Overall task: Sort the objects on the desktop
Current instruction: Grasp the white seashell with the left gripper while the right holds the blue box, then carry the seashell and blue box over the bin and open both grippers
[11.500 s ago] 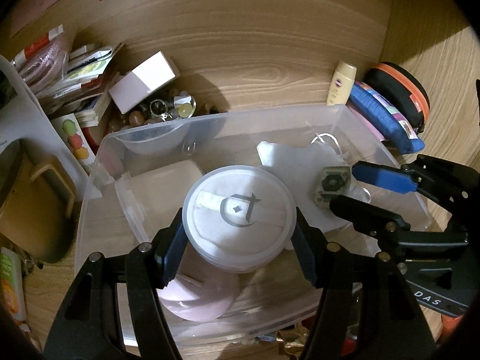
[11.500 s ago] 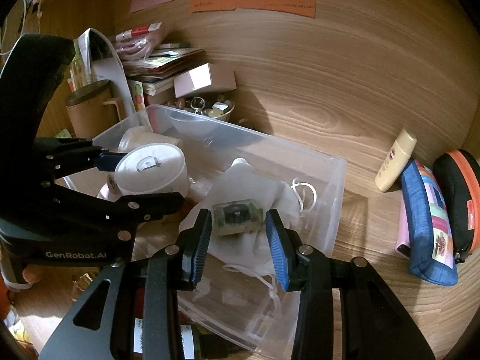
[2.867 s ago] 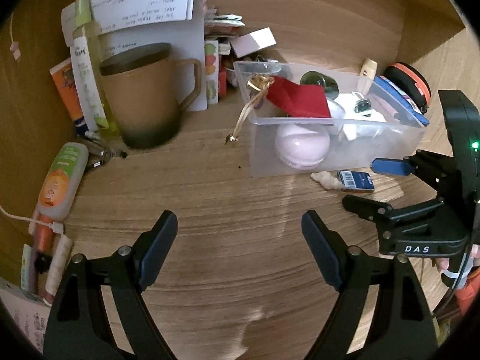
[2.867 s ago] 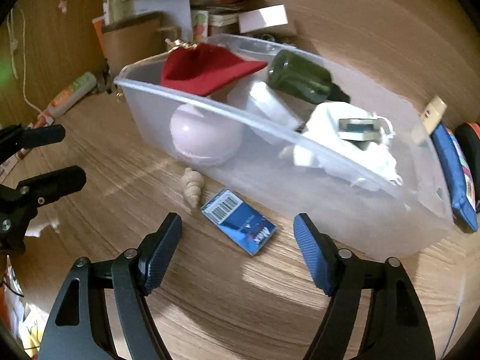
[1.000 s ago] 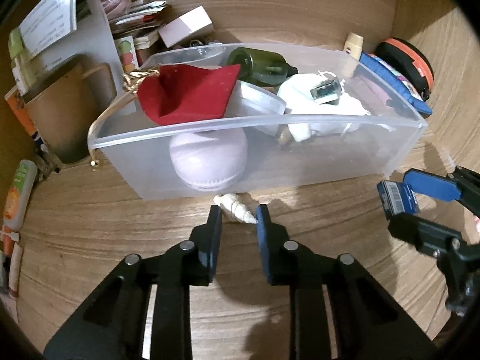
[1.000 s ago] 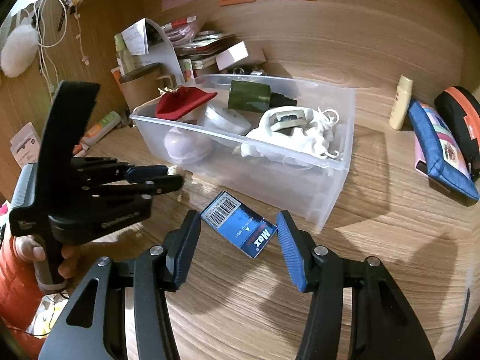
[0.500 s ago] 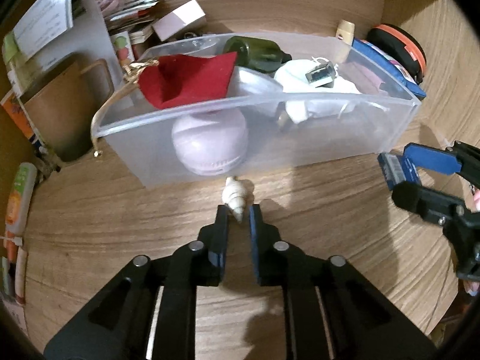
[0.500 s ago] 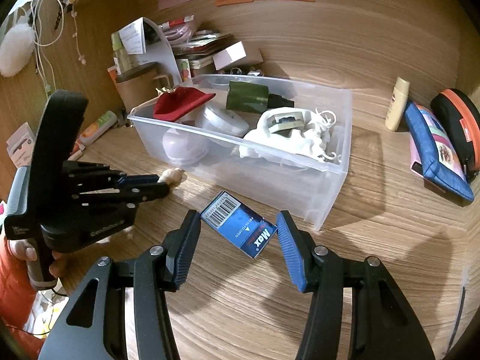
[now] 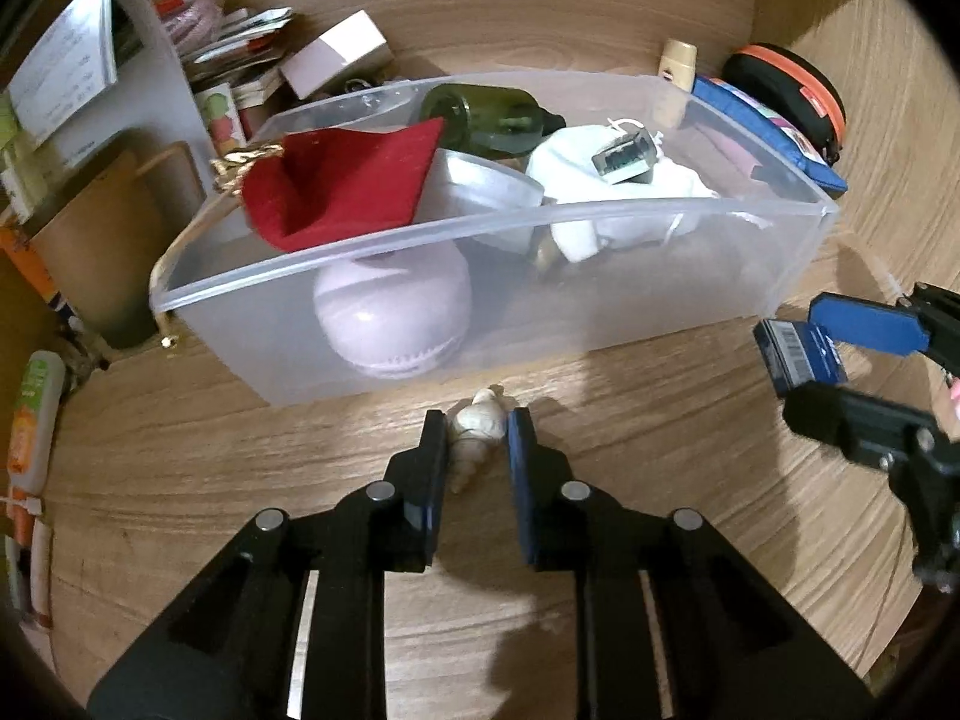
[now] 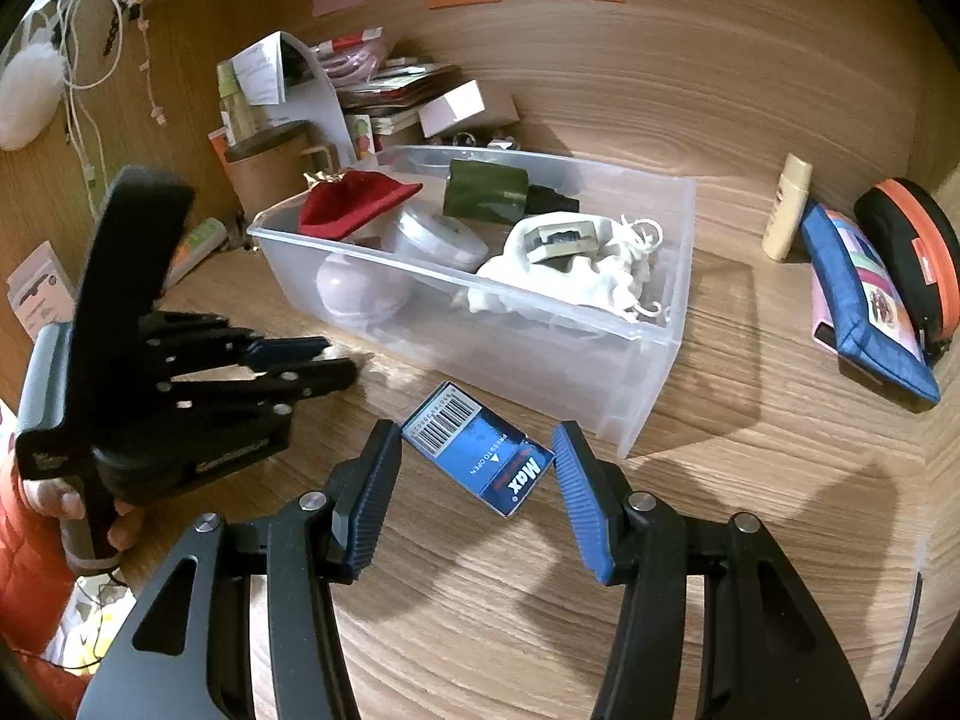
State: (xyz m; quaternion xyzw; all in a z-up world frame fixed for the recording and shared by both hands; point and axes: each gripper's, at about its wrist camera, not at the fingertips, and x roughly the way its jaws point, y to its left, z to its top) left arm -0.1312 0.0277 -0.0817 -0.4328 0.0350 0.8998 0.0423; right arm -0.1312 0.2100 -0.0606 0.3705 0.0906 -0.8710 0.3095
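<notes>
My left gripper (image 9: 477, 438) is shut on a small cream spiral shell (image 9: 474, 432), held just above the desk in front of the clear plastic bin (image 9: 660, 258). My right gripper (image 10: 477, 450) is shut on a blue "Max" staple box (image 10: 480, 447), held above the desk by the bin's (image 10: 654, 372) near right corner. The box also shows in the left wrist view (image 9: 795, 354). The bin holds a red pouch (image 9: 336, 180), a green bottle (image 9: 486, 114), a round white jar (image 10: 441, 237), a lilac dome (image 9: 390, 312) and a white cloth bag (image 10: 570, 276).
A brown mug (image 10: 270, 165), a paper stand (image 9: 90, 72) and stacked packets (image 10: 390, 84) stand behind the bin on the left. A cream tube (image 10: 786, 207), blue pouch (image 10: 864, 294) and black-orange case (image 10: 912, 240) lie to the right. A green-orange tube (image 9: 33, 414) lies far left.
My left gripper has lifted the shell slightly and holds it more squarely between the pads. My right gripper still holds the staple box, nearly unmoved.
</notes>
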